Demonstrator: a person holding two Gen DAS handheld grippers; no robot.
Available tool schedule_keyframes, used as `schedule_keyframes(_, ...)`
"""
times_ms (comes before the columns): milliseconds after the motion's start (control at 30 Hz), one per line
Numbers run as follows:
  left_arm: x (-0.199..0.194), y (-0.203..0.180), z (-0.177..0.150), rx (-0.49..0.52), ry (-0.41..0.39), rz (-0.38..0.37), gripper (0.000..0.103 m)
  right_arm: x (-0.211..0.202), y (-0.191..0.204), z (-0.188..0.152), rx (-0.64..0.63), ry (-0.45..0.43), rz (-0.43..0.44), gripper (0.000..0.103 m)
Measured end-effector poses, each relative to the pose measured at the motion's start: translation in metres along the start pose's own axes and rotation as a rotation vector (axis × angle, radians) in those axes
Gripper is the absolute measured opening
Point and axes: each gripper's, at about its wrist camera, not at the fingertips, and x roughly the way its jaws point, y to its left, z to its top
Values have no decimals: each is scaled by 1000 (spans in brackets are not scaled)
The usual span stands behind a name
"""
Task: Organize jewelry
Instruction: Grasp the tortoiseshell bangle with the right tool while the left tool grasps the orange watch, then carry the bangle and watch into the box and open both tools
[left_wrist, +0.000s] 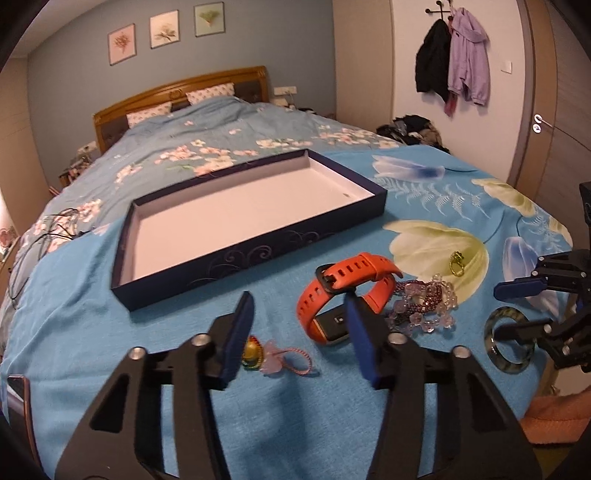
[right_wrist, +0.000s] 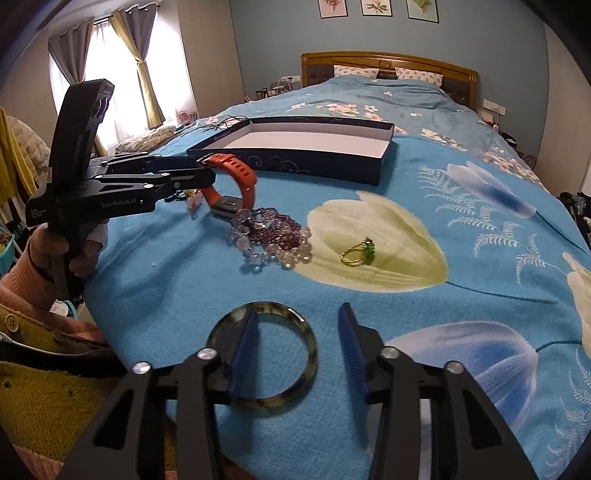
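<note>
An empty dark blue box (left_wrist: 173, 280) with a white inside lies on the blue bedspread; it also shows in the right wrist view (right_wrist: 295, 164). My left gripper (left_wrist: 299, 306) is open, its right finger just in front of an orange watch (left_wrist: 343, 280). Beside the watch lie beaded bracelets (left_wrist: 424, 302) and a green ring (left_wrist: 457, 263). A small charm with a pink loop (left_wrist: 273, 360) lies near the left finger. My right gripper (right_wrist: 299, 323) is open over a dark mottled bangle (right_wrist: 262, 356), its left finger inside the ring of it. The ring (right_wrist: 360, 252), beads (right_wrist: 273, 236) and watch (right_wrist: 236, 181) lie beyond.
The bed runs back to a wooden headboard (left_wrist: 177, 92) with pillows. Black cables (left_wrist: 48, 229) lie at the bed's left. Coats (left_wrist: 454, 62) hang on the wall by a door. The bed's near edge is close under both grippers.
</note>
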Motion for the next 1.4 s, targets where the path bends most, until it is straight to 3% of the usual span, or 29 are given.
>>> schedule_keyframes(67, 2, 2, 1, -9, 21, -23, 26, 1, -2, 2, -7, 3, -16, 27)
schedule_keyframes(100, 5, 3, 1, -15, 33, -32, 17, 1, -3, 2, -11, 3, -16, 17)
schedule_keyframes(167, 8, 6, 2, -31, 45, -47, 13, 1, -5, 4, -13, 4, -7, 6)
schedule_keyframes(533, 2, 28, 14, -135, 72, -134, 7, -9, -16, 25, 16, -65, 46, 6)
schedule_keyframes(667, -4, 41, 24, -179, 70, -159, 6, -8, -19, 47, 9, -111, 56, 6)
schedule_keyframes(933, -7, 80, 51, -237, 51, -138, 6, 4, -22, 107, -53, -207, 55, 6)
schedule_keyframes(1200, 28, 128, 83, -321, 92, -116, 6, 48, -38, 179, -63, -209, 50, 6)
schedule_keyframes(1400, 67, 155, 100, -385, 133, -106, 6, 88, -49, 214, -63, -173, 24, 6)
